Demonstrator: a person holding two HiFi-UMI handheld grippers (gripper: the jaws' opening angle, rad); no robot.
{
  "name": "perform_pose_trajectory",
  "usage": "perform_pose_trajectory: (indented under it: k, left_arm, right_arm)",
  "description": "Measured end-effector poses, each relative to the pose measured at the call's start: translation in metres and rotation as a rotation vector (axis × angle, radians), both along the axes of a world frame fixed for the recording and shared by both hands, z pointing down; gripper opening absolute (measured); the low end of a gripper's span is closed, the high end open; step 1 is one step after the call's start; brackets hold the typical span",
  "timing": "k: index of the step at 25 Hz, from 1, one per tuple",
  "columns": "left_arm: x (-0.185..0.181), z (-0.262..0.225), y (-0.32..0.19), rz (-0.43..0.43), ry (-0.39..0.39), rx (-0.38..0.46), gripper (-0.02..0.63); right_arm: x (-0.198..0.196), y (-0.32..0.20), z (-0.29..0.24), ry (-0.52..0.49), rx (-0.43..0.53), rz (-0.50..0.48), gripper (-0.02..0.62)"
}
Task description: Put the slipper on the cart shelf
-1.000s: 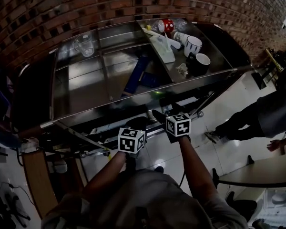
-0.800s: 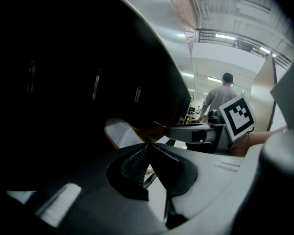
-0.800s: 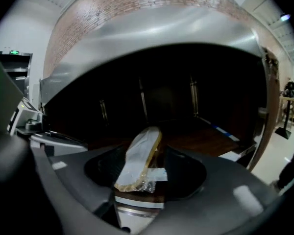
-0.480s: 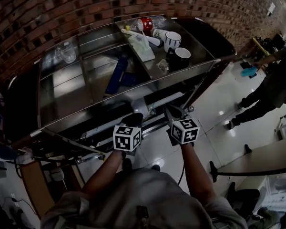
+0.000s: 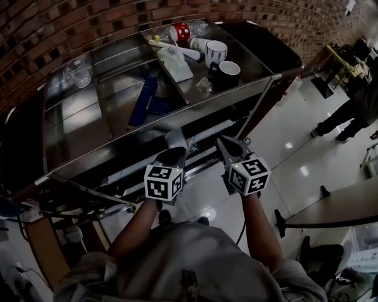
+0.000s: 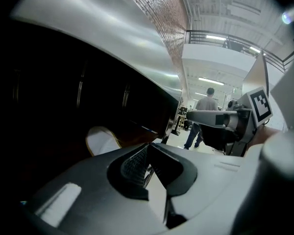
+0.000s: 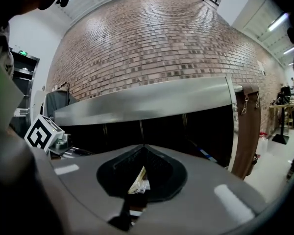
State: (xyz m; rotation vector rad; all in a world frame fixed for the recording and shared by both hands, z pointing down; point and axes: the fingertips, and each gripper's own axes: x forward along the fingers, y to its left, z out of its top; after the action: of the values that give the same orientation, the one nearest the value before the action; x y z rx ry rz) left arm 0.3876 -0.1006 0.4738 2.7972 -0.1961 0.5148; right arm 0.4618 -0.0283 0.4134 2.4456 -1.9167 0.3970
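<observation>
The steel cart [image 5: 82, 115] stands against the brick wall, and its lower shelf is dark under the top. My left gripper [image 5: 176, 136] and right gripper [image 5: 222, 141] hang side by side just in front of the cart's front edge, below the top. The left gripper view shows the left gripper [image 6: 148, 147] shut and empty. Beyond it, a pale, tan-edged shape [image 6: 102, 140] that may be the slipper lies in the dark under the cart top. My right gripper [image 7: 143, 147] is also shut, with nothing held.
On the cart top stand a glass mug [image 5: 77, 74], a blue flat object [image 5: 142, 99], a white mug [image 5: 215, 50], a black mug [image 5: 229, 74] and a red can [image 5: 178, 31]. A person [image 5: 359, 99] stands at the right. A round table [image 5: 359, 206] is at the lower right.
The right gripper's jaws have closed. The head view has swung, so the cart now sits further left and higher; both grippers remain in front of its lower part.
</observation>
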Motion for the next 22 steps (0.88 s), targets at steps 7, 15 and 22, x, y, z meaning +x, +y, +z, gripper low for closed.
perform_pose_trajectory:
  k: [7,15,22]
  left_arm:
    - [0.005,-0.012,0.011,0.026,0.009,0.001,0.008]
    - [0.006,-0.015,0.015,0.042,0.004,0.014,0.008]
    - [0.007,-0.014,0.016,0.053,0.000,0.016,0.008]
  right_arm:
    - [0.002,0.004,-0.004,-0.003,0.002,-0.002,0.003]
    - [0.004,0.004,-0.011,-0.008,0.020,-0.004,0.003]
    - [0.004,0.000,-0.014,-0.006,0.029,-0.013,0.003]
